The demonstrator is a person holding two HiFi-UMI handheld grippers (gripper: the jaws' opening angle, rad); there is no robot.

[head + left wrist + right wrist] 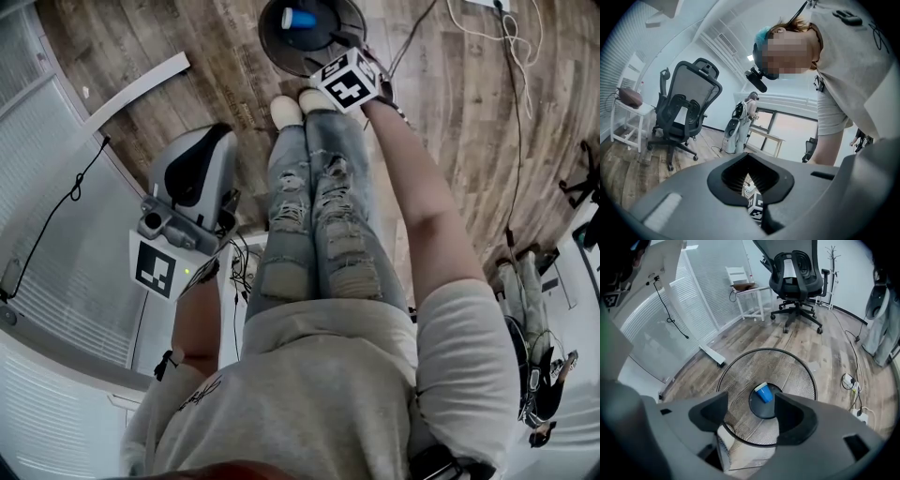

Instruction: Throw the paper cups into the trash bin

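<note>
Two jaws wide apart on the right gripper [752, 414], empty, above the mesh trash bin [740, 371] at mid-frame, a blue paper cup [763, 393] lying on its dark floor. Left gripper [750, 180] drawn together on nothing, office chair [686, 108] at upper left beyond.
</note>
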